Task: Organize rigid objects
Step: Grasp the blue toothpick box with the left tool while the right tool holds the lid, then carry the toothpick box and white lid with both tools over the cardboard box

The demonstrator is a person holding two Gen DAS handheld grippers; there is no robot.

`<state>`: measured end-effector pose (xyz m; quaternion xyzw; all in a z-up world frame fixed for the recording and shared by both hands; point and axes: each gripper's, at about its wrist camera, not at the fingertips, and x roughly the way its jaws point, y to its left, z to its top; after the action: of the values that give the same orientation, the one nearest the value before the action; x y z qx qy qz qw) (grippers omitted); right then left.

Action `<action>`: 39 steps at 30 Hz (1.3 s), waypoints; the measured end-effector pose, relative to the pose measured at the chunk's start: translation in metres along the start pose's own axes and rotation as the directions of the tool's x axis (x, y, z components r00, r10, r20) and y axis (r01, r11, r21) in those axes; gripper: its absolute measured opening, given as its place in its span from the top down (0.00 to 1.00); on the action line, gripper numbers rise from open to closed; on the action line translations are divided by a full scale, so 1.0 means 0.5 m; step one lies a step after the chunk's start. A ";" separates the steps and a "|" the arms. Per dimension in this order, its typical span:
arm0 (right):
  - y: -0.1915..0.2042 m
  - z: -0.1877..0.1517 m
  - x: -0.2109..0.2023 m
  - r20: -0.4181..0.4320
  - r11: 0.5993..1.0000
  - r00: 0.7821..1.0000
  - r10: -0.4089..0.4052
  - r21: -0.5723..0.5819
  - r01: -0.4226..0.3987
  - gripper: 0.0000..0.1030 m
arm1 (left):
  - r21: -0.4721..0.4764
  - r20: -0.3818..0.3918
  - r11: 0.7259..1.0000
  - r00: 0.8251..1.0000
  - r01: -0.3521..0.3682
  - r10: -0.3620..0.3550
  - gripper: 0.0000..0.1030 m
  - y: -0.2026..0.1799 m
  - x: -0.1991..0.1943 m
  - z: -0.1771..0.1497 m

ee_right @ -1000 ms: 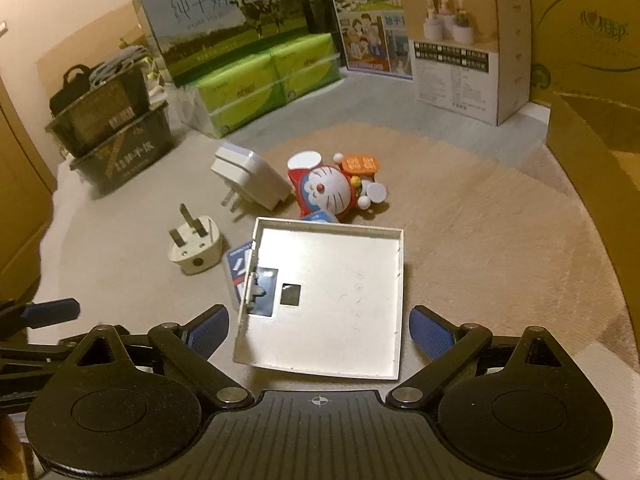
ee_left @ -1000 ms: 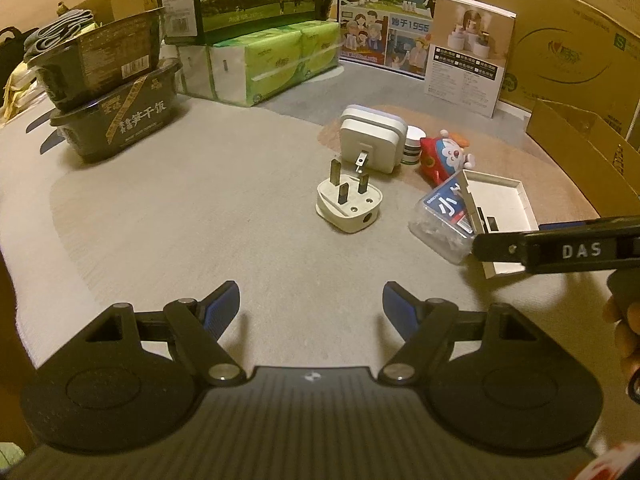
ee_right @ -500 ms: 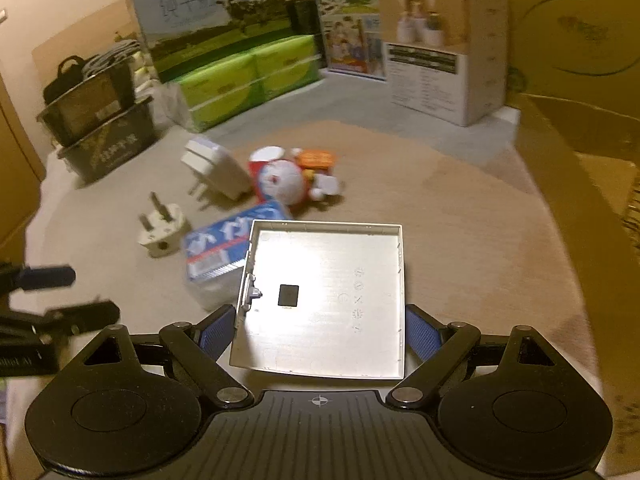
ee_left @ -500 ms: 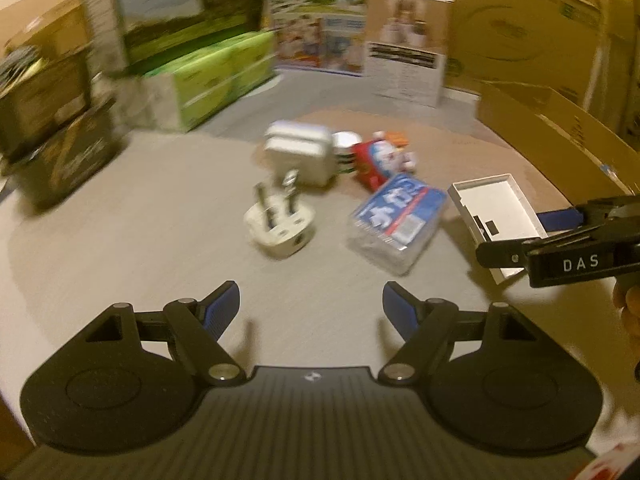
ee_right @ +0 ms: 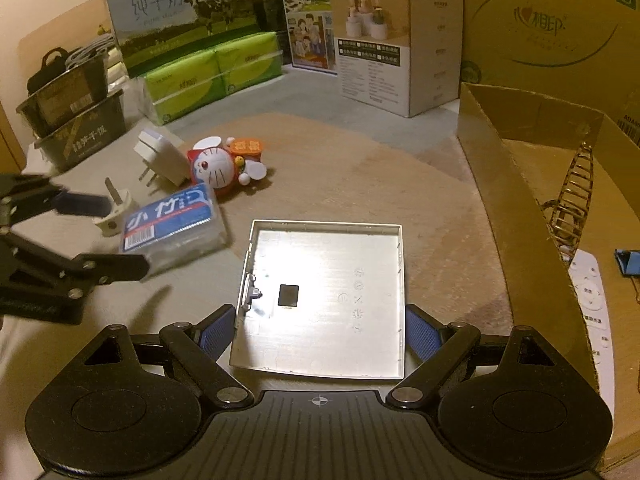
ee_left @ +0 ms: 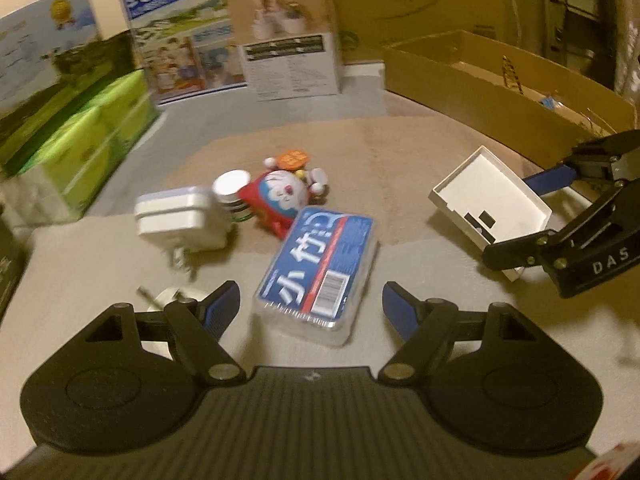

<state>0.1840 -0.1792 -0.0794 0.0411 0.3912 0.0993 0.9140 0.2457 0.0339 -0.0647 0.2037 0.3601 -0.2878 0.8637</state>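
Note:
My right gripper [ee_right: 320, 332] is shut on a white square cover [ee_right: 324, 300], one pad on each side edge. In the left wrist view the cover [ee_left: 488, 200] hangs tilted above the rug in the right gripper [ee_left: 516, 220]. My left gripper [ee_left: 312, 308] is open just over a clear box with a blue label [ee_left: 316, 272], without touching it. That box [ee_right: 172, 228] lies left of the cover, with the left gripper [ee_right: 116, 236] beside it. A white three-pin plug [ee_right: 116, 216], a white adapter [ee_left: 176, 216] and a cartoon cat toy [ee_left: 284, 192] lie nearby.
An open cardboard box [ee_right: 516, 184] stands at the right, holding a white remote [ee_right: 588, 292] and a gold wire rack [ee_right: 572, 184]. Milk cartons, green tissue packs [ee_right: 208, 76] and a white product box [ee_right: 384, 48] line the back. Dark tubs [ee_right: 72, 120] are stacked at the left.
My left gripper swung right and rolled, from facing the plug to over the blue-label box. The right gripper's jaws closed onto the white cover and carried it off the box.

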 end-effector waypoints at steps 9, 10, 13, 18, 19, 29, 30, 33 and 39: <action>-0.004 -0.001 0.006 -0.013 1.000 1.000 0.011 -0.013 -0.011 0.15 | 0.009 -0.063 0.999 0.997 0.033 -0.033 0.33 0.008 0.054 0.026; -0.005 -0.001 0.006 -0.014 1.000 1.000 0.012 -0.015 -0.012 0.15 | 0.000 -0.066 0.999 0.997 0.034 -0.034 0.34 0.008 0.056 0.027; -0.007 -0.001 0.006 -0.015 1.000 1.000 0.012 -0.016 -0.013 0.15 | -0.037 -0.068 0.999 0.997 0.027 -0.030 0.40 0.006 0.053 0.026; -0.006 -0.006 -0.001 -0.021 1.000 1.000 0.012 -0.021 -0.012 0.15 | -0.151 -0.074 0.989 0.997 0.002 -0.014 0.48 -0.011 0.020 0.008; -0.004 -0.009 -0.003 -0.023 1.000 1.000 0.012 -0.023 -0.013 0.15 | -0.181 -0.078 0.983 0.997 -0.006 -0.009 0.48 -0.018 0.011 0.000; 0.002 -0.055 -0.048 -0.046 0.999 0.999 0.003 -0.039 -0.005 0.15 | -0.307 -0.073 0.950 0.996 -0.063 0.043 0.48 -0.108 -0.070 -0.058; 0.002 -0.059 -0.052 -0.049 0.999 0.999 0.001 -0.039 -0.003 0.15 | -0.313 -0.073 0.947 0.996 -0.069 0.048 0.48 -0.113 -0.073 -0.059; 0.004 -0.070 -0.063 -0.056 0.999 0.998 -0.004 -0.042 0.002 0.15 | -0.324 -0.074 0.942 0.995 -0.087 0.066 0.47 -0.122 -0.072 -0.059; 0.001 -0.083 -0.074 -0.059 0.999 0.998 -0.008 -0.045 0.006 0.15 | -0.319 -0.088 0.942 0.993 -0.105 0.081 0.46 -0.122 -0.056 -0.044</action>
<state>0.1291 -0.1865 -0.0816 0.0163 0.4158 0.1060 0.9031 0.1793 0.0103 -0.0674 0.0870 0.4239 -0.1761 0.8841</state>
